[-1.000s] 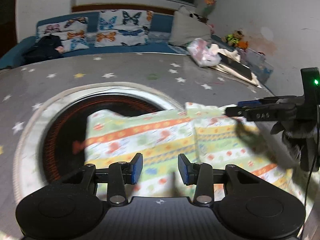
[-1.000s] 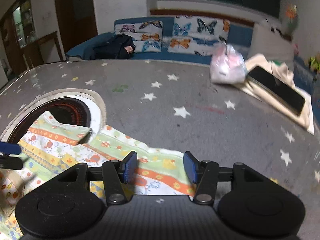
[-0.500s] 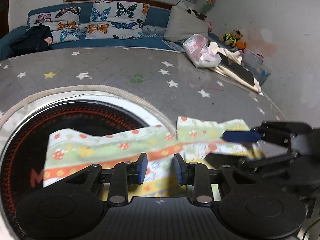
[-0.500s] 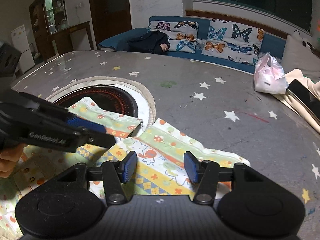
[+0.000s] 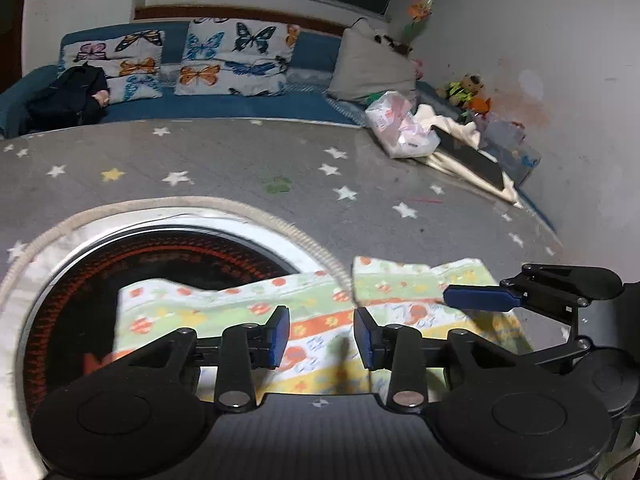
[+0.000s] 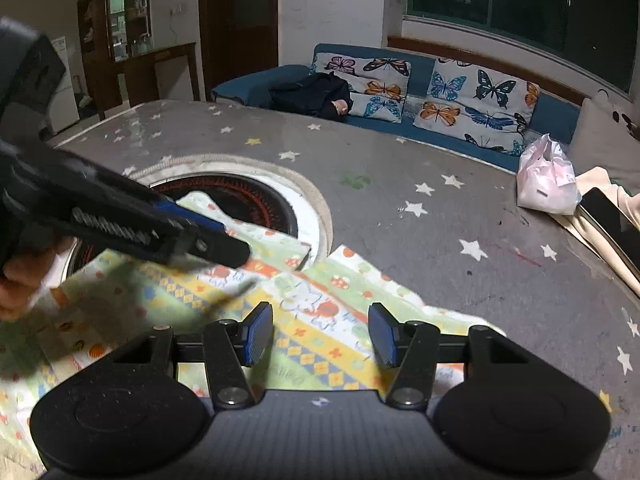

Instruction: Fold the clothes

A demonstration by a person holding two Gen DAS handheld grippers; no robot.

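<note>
Left gripper [image 5: 320, 338]: fingers parted to a moderate gap, nothing between the blue pads, held low over the patterned garment [image 5: 320, 320]. In the right wrist view the same gripper [image 6: 224, 246] enters from the left, angled down toward the cloth, with a hand [image 6: 24, 276] wrapped on its handle at the left edge. Its side carries a line of white lettering, too blurred to read.

Right gripper [image 6: 320, 334]: fingers set wide, empty, hovering above the garment's near right portion. In the left wrist view it [image 5: 480, 298] comes in from the right, roughly level, one blue pad over the cloth's right end.

Garment: flat, striped in green, yellow and orange with small cartoon prints, spread on the grey star-printed bench [image 5: 240, 160]. Its left part lies over the round recessed burner [image 5: 160, 256] with red ring markings; its right part lies on the bench surface. A seam or split shows along its far edge near the burner's rim. Far right corner of the cloth [image 6: 476, 320] ends on bare bench.

Open room: wide bare bench beyond and to the right of the garment. Further right, near the bench edge, a pink-white plastic bag [image 6: 548, 184], and beside it a dark flat slab [image 6: 612, 216] lying on cream cloth.

Beyond the bench: blue sofa [image 6: 556, 116] with butterfly-print cushions [image 6: 476, 104], a dark bundle [image 6: 312, 94] on its left end. No legible labels anywhere.
</note>
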